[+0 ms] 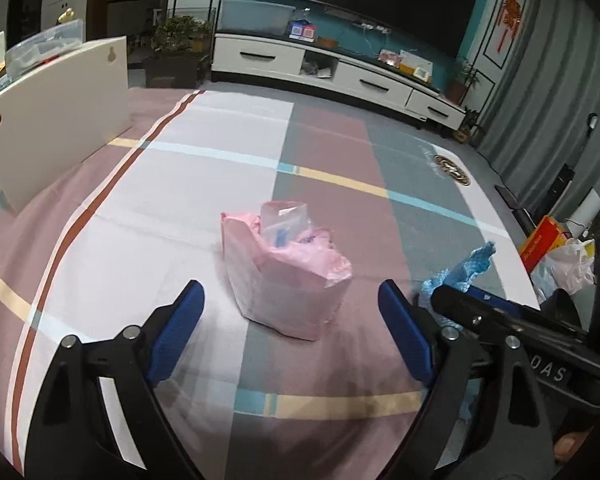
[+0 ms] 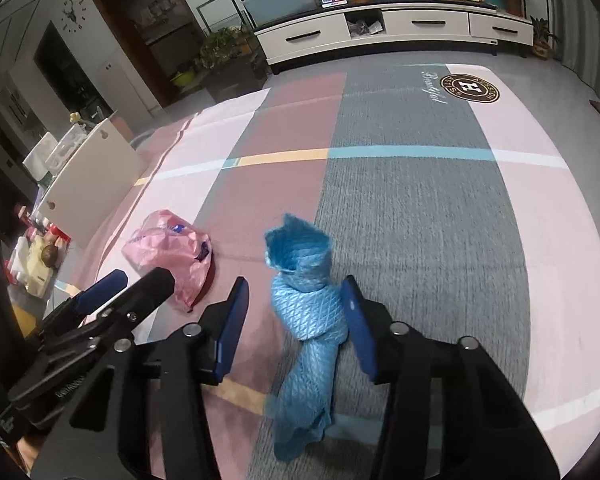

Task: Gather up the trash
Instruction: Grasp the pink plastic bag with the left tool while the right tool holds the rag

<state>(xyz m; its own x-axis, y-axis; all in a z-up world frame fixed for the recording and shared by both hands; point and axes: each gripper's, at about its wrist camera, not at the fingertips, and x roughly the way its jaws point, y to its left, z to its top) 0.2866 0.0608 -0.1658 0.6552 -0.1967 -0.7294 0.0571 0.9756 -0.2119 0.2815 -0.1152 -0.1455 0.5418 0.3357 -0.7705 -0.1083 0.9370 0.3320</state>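
Note:
A pink plastic bag [image 1: 288,280] holding a box and bits of trash sits on the checked cloth; it also shows in the right wrist view [image 2: 172,256]. My left gripper [image 1: 292,332] is open, its blue pads on either side of the bag's near end, not touching. A knotted blue plastic bag [image 2: 308,312] lies between the blue pads of my right gripper [image 2: 296,320], which is open around it. The blue bag's tip shows in the left wrist view [image 1: 468,268], behind the right gripper's body.
The cloth-covered table [image 2: 420,200] stretches ahead. A white board [image 1: 60,116] stands at its left edge. A white TV cabinet [image 1: 340,72] is beyond. Bags and an orange box [image 1: 556,248] lie off the right edge.

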